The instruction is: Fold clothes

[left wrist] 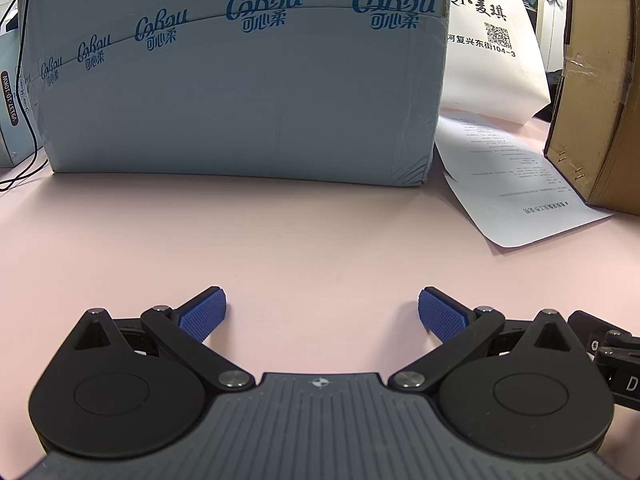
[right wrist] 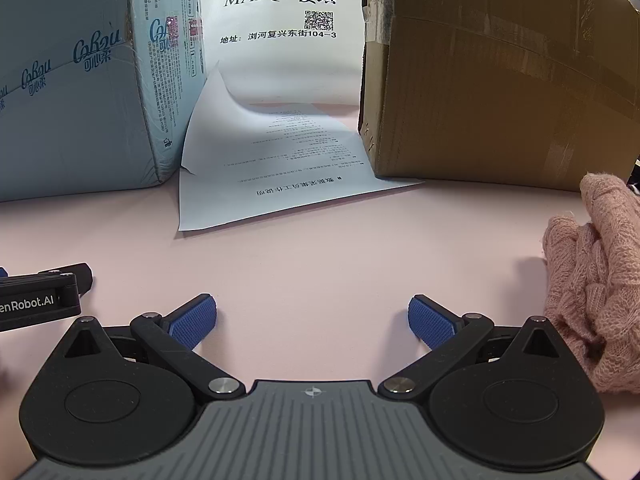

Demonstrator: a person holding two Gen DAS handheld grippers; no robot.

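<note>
Jaws of both grippers wide apart, empty; pink knit garment [right wrist: 596,280] beside closed cardboard box [right wrist: 500,80].

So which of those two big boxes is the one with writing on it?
The pale blue box on the left, with blue Cobou lettering; the brown cardboard box looks plain apart from tape.

The right gripper [right wrist: 312,320] sits low over the pink table [right wrist: 320,248], blue pads [right wrist: 192,322] spread wide with nothing between them. A pink knitted garment [right wrist: 596,280] lies bunched at the right edge. A printed sheet [right wrist: 280,160] lies ahead between a blue carton [right wrist: 80,120] and a brown cardboard box [right wrist: 500,80].
</note>
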